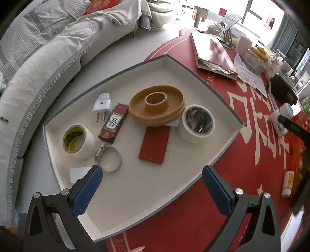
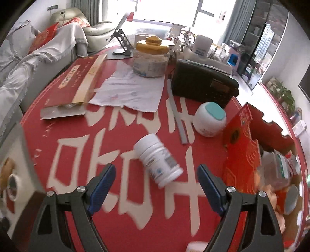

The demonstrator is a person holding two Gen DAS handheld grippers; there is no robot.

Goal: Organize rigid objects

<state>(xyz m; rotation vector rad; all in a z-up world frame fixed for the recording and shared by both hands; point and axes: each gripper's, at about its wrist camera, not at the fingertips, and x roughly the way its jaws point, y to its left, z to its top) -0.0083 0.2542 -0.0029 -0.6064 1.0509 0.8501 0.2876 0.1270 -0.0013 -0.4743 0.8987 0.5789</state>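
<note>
A home living room: a sofa (image 1: 48, 64) draped in fringed throws curves beside the red-clothed surface (image 2: 124, 155), with an armchair (image 2: 96, 27) by the bright window (image 2: 166, 9).

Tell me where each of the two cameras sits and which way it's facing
Left wrist: on the left gripper, jaws open, angled down into the white tray holding tape rolls and a tan ring dish.
Right wrist: on the right gripper, jaws open, angled down at a lying white bottle on the red tablecloth.
Shared: the tablecloth, the long red box, the sofa.
</note>
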